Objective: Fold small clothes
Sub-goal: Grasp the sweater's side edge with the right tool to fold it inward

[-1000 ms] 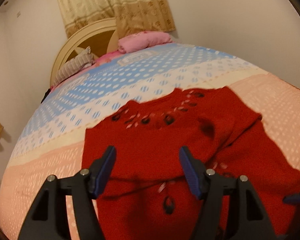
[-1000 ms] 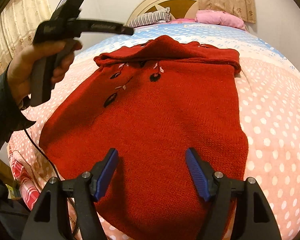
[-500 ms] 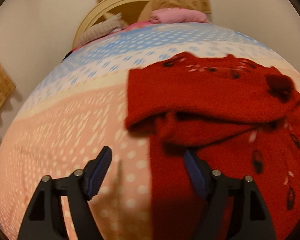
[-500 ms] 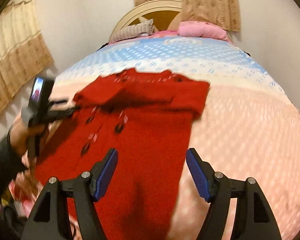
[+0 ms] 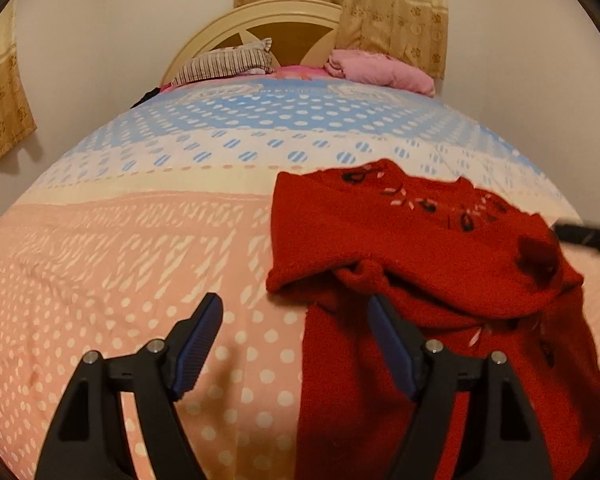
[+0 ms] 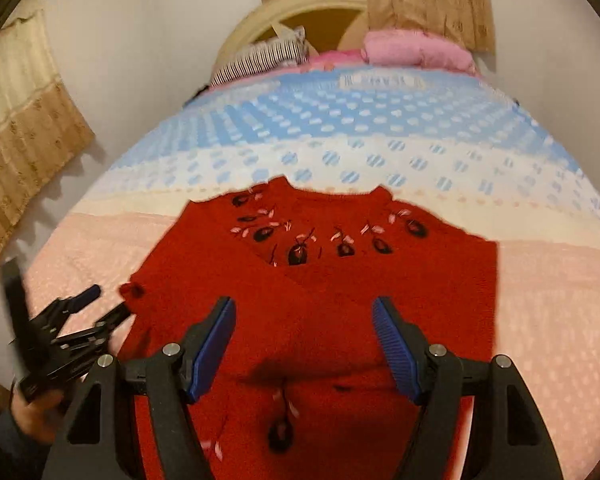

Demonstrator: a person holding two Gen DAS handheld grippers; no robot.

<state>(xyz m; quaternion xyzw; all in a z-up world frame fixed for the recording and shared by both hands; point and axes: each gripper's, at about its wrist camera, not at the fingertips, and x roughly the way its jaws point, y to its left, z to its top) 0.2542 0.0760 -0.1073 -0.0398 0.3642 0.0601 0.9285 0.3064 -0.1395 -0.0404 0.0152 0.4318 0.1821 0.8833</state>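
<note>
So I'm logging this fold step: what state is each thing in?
red sweater: partly folded, top turned over body, flat on bed
left gripper: open, empty, beside sweater's edge
right gripper: open, empty, above sweater
bedspread: spread flat
curtain: hanging

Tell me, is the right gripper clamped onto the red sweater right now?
No, the right gripper is open, its blue pads spread wide above the red sweater with nothing pinched between them.

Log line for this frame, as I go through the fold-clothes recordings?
phase: mid-fold | red sweater: top part folded over, on bed | left gripper: open, at sweater's left edge | right gripper: open, over sweater
</note>
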